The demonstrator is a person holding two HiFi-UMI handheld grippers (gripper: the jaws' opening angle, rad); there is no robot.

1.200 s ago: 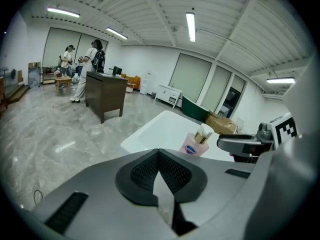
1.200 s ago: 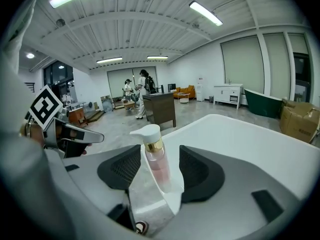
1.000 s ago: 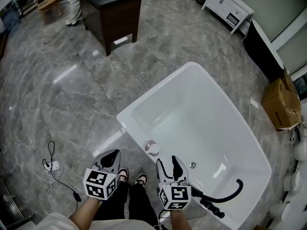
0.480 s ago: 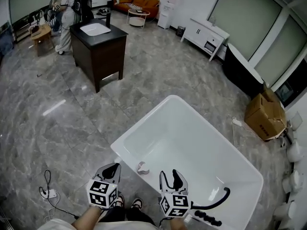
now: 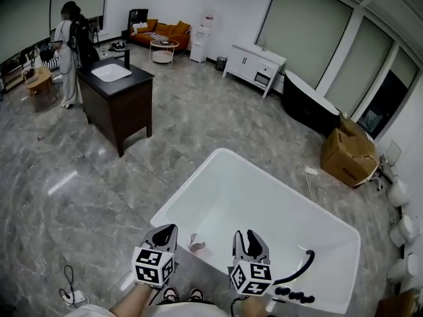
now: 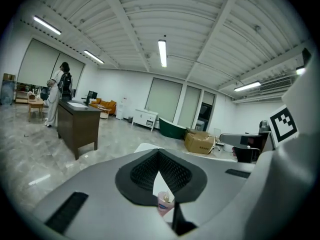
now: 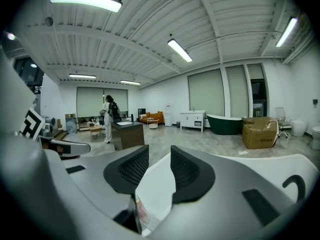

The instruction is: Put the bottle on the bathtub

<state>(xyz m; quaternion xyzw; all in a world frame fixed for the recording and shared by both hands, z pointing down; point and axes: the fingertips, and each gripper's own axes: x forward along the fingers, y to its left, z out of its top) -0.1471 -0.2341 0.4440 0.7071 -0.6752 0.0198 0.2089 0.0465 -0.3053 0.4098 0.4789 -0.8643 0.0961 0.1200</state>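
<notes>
A small pale bottle (image 5: 196,244) with a pinkish label stands on the near left rim of the white bathtub (image 5: 187,182). My left gripper (image 5: 168,230) hovers just left of the bottle, its jaws shut with nothing between them. My right gripper (image 5: 249,236) is held to the bottle's right over the tub's near edge, jaws open and empty. In the left gripper view the bottle (image 6: 165,202) shows below the shut tips (image 6: 159,156). Low between the right gripper's (image 7: 160,164) open pads, a sliver of the bottle (image 7: 141,211) shows in the right gripper view.
A black faucet (image 5: 301,271) curves over the tub's near right rim. A dark vanity cabinet (image 5: 119,104) stands on the grey marble floor at left, with a person (image 5: 69,38) behind it. A cardboard box (image 5: 347,154) and a dark tub (image 5: 310,104) sit far right. A cable (image 5: 69,289) lies by my feet.
The head view has tilted up, showing more of the room and less of the floor at my feet. Both grippers stay either side of the standing bottle, states unchanged.
</notes>
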